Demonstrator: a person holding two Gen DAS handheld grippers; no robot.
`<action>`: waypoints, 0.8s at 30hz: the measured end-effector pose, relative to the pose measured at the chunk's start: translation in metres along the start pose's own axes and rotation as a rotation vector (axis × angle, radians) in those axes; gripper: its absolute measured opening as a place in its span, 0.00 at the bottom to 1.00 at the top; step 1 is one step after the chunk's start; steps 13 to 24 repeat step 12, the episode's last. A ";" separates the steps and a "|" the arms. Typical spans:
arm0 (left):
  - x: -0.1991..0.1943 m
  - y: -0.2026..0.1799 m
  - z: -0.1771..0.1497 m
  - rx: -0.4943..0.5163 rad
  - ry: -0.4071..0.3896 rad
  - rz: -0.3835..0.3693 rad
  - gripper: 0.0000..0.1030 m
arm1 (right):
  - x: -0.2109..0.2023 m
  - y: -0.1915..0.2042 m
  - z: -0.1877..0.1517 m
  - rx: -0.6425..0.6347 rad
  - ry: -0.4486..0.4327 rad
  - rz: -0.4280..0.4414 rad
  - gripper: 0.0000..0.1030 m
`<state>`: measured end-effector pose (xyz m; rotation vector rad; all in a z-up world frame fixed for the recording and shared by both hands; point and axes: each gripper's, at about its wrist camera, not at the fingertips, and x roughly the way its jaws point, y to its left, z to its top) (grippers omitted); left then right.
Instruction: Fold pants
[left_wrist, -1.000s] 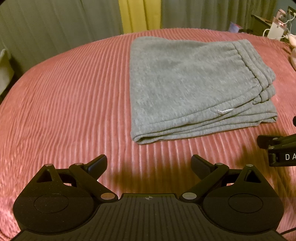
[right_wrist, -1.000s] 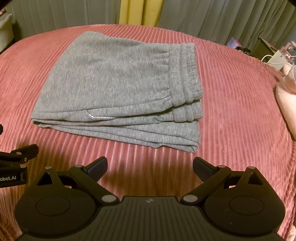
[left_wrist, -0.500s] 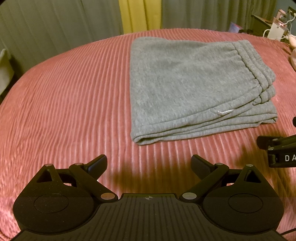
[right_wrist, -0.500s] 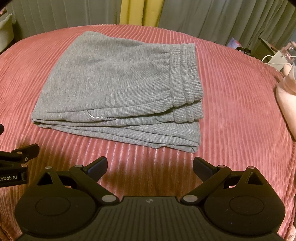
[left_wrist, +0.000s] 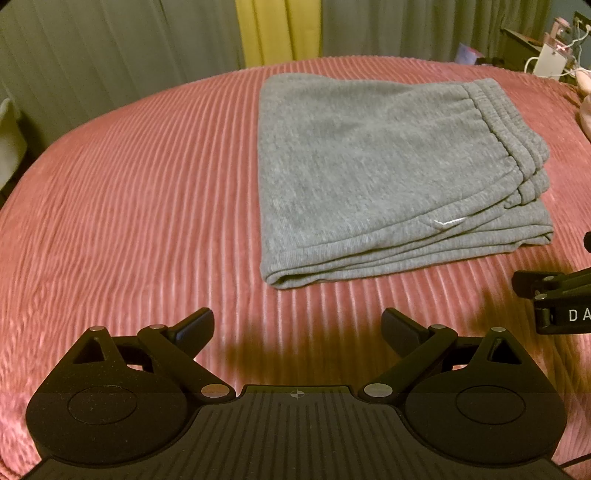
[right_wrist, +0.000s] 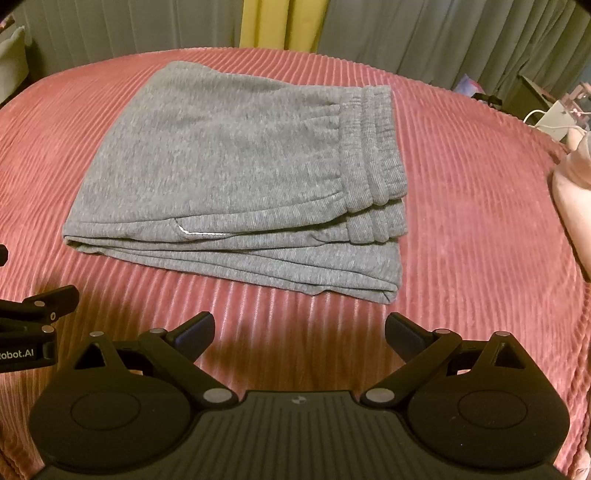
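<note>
Grey sweatpants (left_wrist: 384, 170) lie folded into a flat stacked rectangle on the pink ribbed bedspread (left_wrist: 129, 206), with the ribbed waistband along the right edge. They also show in the right wrist view (right_wrist: 236, 173). My left gripper (left_wrist: 297, 326) is open and empty, held a little short of the stack's near left corner. My right gripper (right_wrist: 299, 328) is open and empty, just short of the stack's near right corner. Each gripper shows at the edge of the other's view.
Grey and yellow curtains (left_wrist: 273, 29) hang behind the bed. A pale pink pillow (right_wrist: 572, 199) lies at the bed's right edge. A side table with a white device and cables (left_wrist: 550, 61) stands at the far right.
</note>
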<state>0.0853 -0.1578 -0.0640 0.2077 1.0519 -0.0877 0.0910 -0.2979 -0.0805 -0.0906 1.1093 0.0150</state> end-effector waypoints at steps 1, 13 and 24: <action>0.000 0.000 0.000 0.000 0.001 -0.001 0.97 | 0.000 0.000 0.000 0.000 0.000 0.000 0.96; 0.001 0.000 0.001 0.009 -0.004 -0.006 0.97 | 0.002 -0.001 0.000 0.002 0.005 0.002 0.96; 0.001 0.000 0.001 0.009 -0.004 -0.006 0.97 | 0.002 -0.001 0.000 0.002 0.005 0.002 0.96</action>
